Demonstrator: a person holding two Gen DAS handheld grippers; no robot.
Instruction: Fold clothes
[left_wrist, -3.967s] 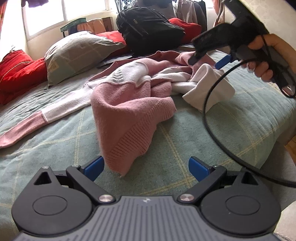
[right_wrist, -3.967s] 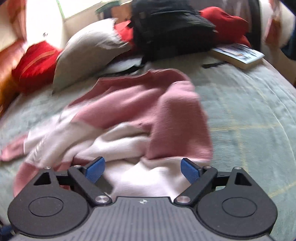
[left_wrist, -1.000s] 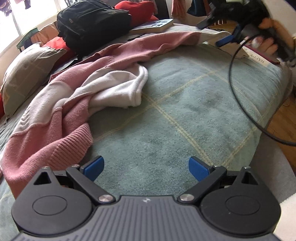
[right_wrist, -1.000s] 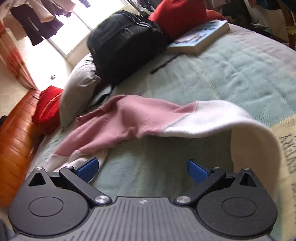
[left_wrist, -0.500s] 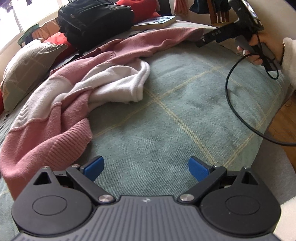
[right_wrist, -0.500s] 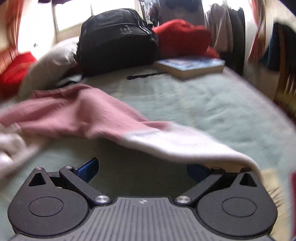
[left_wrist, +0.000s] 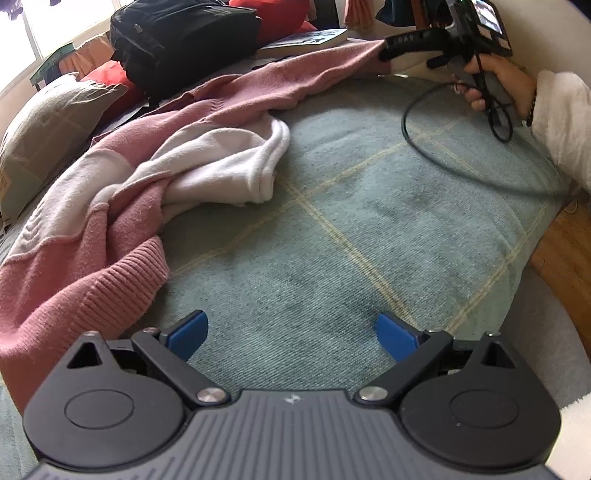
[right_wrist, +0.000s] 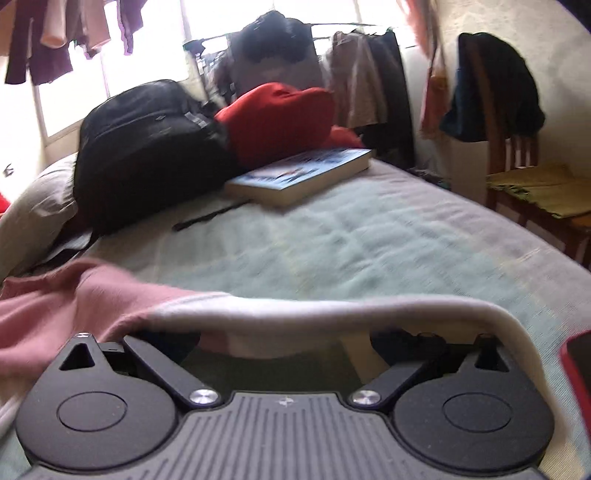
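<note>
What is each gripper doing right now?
Left gripper: open, empty, over the blanket.
Right gripper: at the sweater sleeve; grip cannot be told.

Daylight floods from the blown-out window (right_wrist: 229, 40) at 12 o'clock. Right wrist view is motion-blurred throughout; left wrist view is sharp, with fisheye bending at the edges.

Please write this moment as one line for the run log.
stage: spreading sweater on bed | left gripper: open, empty, above blanket | right gripper: at stretched sleeve, fingers hidden | fold: not started
</note>
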